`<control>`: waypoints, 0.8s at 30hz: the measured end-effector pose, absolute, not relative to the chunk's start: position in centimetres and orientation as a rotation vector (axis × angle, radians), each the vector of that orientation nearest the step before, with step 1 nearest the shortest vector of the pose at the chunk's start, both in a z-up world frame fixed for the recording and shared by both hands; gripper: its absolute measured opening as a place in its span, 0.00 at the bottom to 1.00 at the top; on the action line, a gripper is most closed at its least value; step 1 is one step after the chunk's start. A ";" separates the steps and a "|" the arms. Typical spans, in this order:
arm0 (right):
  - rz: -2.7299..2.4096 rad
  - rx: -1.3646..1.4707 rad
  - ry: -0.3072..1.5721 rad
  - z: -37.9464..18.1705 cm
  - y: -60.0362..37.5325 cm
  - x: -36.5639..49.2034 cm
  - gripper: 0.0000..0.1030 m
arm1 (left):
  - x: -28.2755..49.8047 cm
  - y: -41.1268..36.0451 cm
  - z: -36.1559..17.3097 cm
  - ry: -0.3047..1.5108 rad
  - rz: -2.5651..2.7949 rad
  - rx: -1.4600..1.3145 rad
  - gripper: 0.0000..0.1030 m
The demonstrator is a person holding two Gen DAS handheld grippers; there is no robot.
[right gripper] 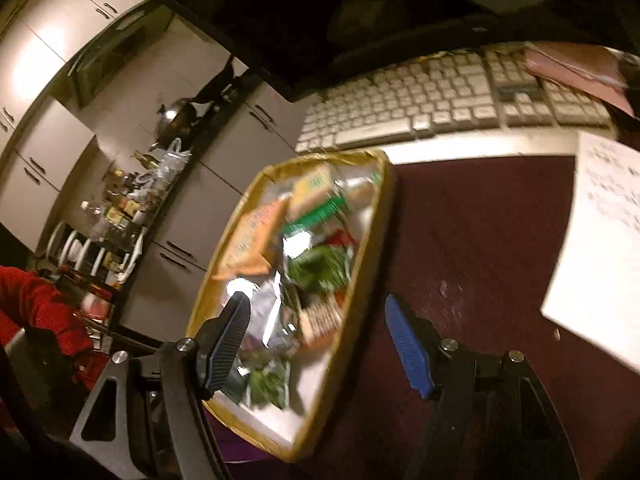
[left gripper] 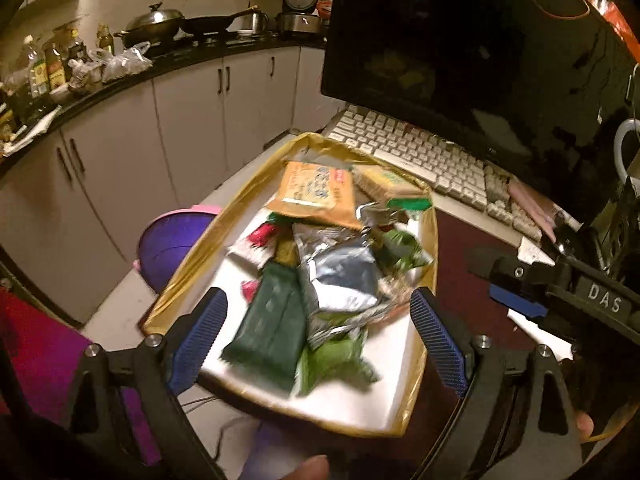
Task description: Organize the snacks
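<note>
A gold-rimmed box (left gripper: 192, 256) with a white floor holds a pile of snack packets: a dark green bar (left gripper: 272, 324), a silver pouch (left gripper: 340, 276), an orange packet (left gripper: 316, 192) and green packets. My left gripper (left gripper: 316, 340) is open and hovers over the near end of the box, fingers either side of the pile. The right gripper shows at the right edge of the left wrist view (left gripper: 520, 300). In the right wrist view my right gripper (right gripper: 320, 344) is open, straddling the box's right rim (right gripper: 360, 264) and its snacks (right gripper: 320, 268).
The box sits at the left edge of a dark red desk (right gripper: 472, 240). Behind it lie a white keyboard (left gripper: 432, 156) and a black monitor (left gripper: 460, 52). White paper (right gripper: 600, 248) lies right. A purple bin (left gripper: 168, 244) and kitchen cabinets (left gripper: 188, 116) are beyond.
</note>
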State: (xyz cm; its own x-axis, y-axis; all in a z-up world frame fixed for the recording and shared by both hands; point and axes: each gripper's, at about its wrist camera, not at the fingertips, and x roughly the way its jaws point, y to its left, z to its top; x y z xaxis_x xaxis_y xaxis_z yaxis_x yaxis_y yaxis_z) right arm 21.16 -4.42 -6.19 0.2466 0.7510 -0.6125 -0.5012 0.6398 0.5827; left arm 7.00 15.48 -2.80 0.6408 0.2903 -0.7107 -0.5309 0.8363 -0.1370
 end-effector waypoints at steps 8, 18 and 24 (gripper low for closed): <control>0.834 0.246 1.014 -6.2 -4.6 19.3 0.68 | 4.8 14.2 -0.8 0.659 0.497 -0.298 0.90; 0.805 0.228 0.970 -4.5 -5.1 17.7 0.68 | 4.2 13.6 -0.2 0.654 0.496 -0.270 0.90; 0.763 0.208 0.950 -4.2 -5.2 17.6 0.68 | 4.2 13.9 -0.4 0.658 0.510 -0.267 0.90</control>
State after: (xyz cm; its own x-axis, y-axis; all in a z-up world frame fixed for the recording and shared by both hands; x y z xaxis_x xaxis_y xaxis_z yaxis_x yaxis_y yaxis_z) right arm 17.62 -5.20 -4.21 0.3469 0.6699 -0.6564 -0.4965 0.7250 0.4774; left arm 4.18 13.93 -0.35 0.6748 0.3653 -0.6412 -0.5301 0.8445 -0.0767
